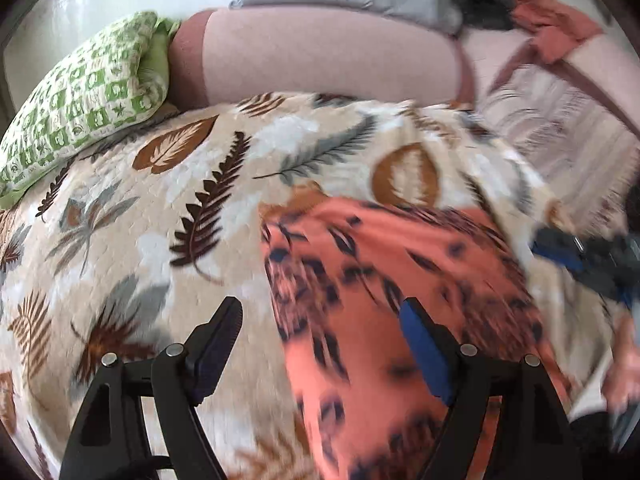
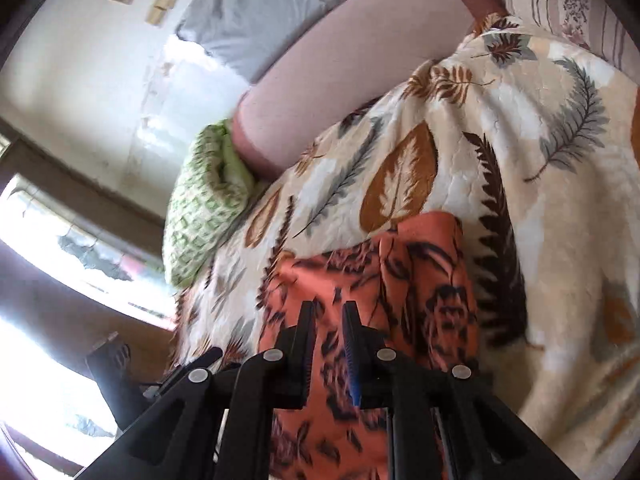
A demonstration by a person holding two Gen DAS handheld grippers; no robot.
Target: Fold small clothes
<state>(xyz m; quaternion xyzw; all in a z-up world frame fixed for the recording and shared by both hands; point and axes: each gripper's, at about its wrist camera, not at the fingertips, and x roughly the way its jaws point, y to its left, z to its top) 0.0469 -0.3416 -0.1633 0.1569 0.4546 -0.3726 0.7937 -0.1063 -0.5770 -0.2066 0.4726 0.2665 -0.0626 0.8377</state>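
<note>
You have one garment to deal with: an orange cloth (image 1: 384, 304) printed with dark leaf and flower shapes. It lies spread on the leaf-patterned blanket (image 1: 168, 184), mostly flat, with a soft ridge running along it in the right wrist view. Its far edge stops short of the sofa back (image 1: 320, 56).

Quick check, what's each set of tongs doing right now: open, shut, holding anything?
Left tongs: open wide over the edge of the orange patterned garment, gripping nothing.
Right tongs: nearly shut over the garment; a grip cannot be told.
</note>
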